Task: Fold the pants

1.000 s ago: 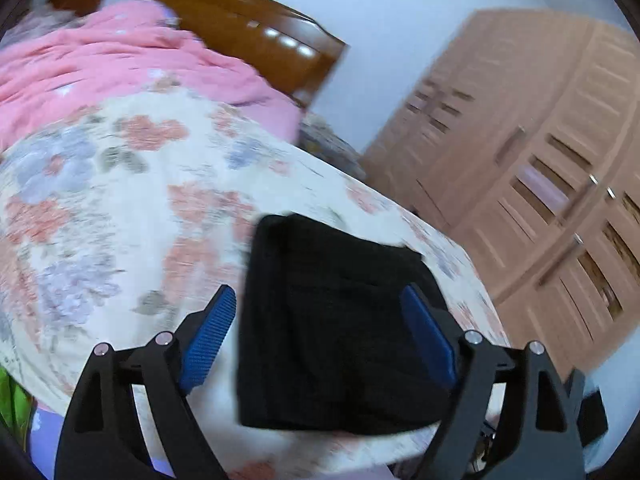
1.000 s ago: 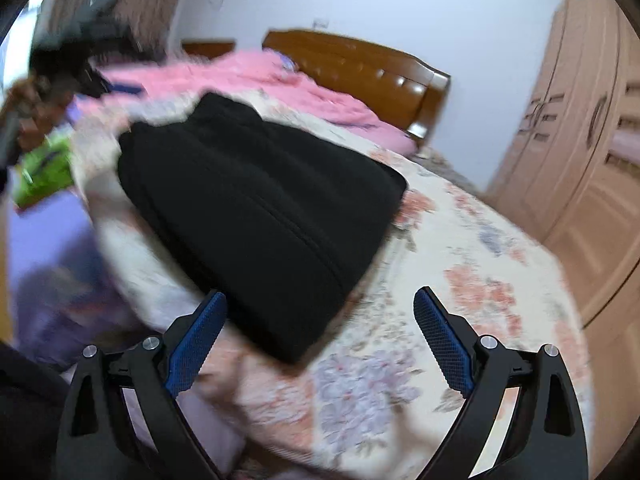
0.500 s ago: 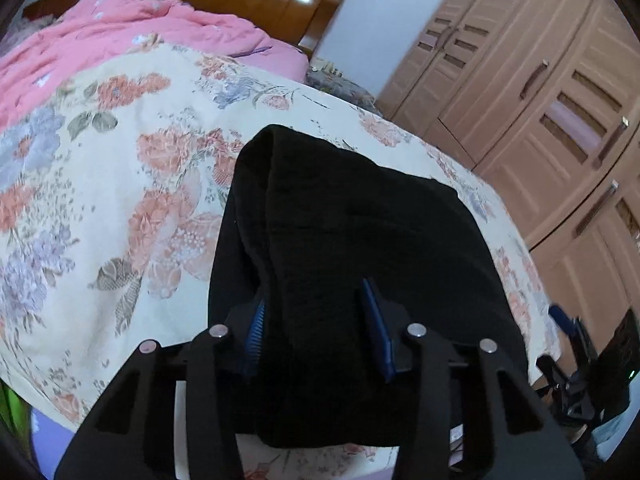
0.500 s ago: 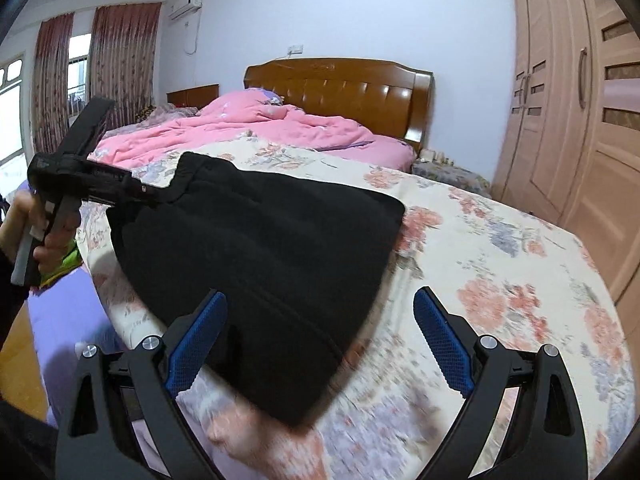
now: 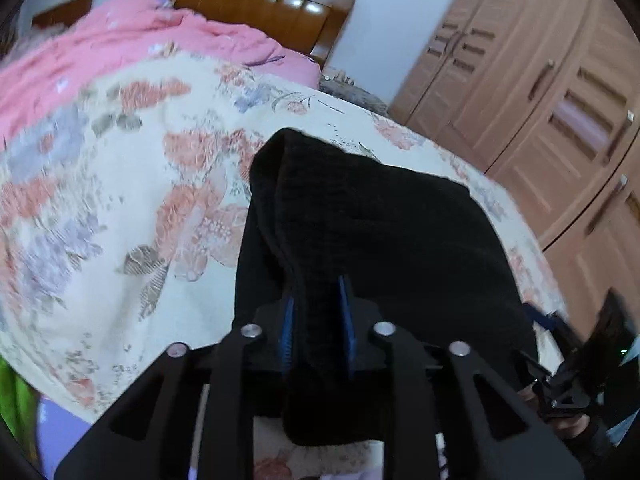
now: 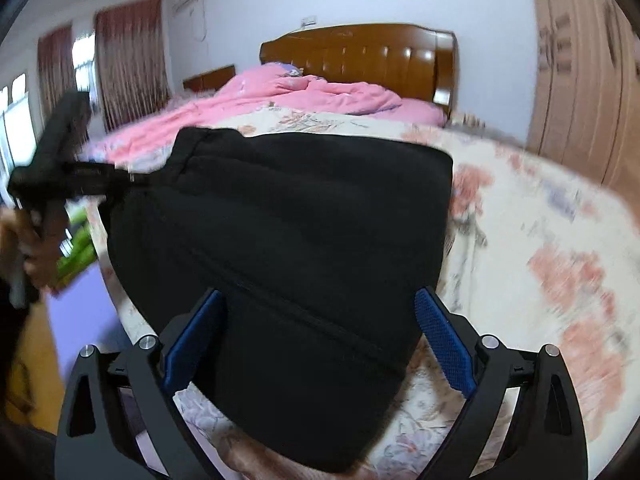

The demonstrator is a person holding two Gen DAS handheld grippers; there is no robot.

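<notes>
1. The pants [image 5: 384, 240], already a compact black bundle, lie near the bed's [image 5: 120, 184] foot edge, at the corner toward the wardrobe [image 5: 560, 100].
2. The left gripper [image 5: 316, 320] is pinched on a thick fold at the bundle's near edge; cloth fills the gap between its blue pads [image 5: 286, 332].
3. The right gripper [image 6: 320, 344] is spread wide, its pads [image 6: 444, 344] either side of the bundle's other near corner; whether they touch the cloth I cannot tell.
4. Step in hand, as I judge it: taking hold of both near corners for a last fold or a lift of the finished bundle.
5. The next move calls for the right claw to press onto the cloth, catching all layers, then both hands to move together so the fold stays square.
6. Risk: the thick stack may slip from a shallow pinch.
7. The bed carries a floral sheet and a rumpled pink quilt [image 6: 304, 96] toward the wooden headboard [image 6: 360, 56]; curtains [image 6: 128, 52] hang beyond.
</notes>
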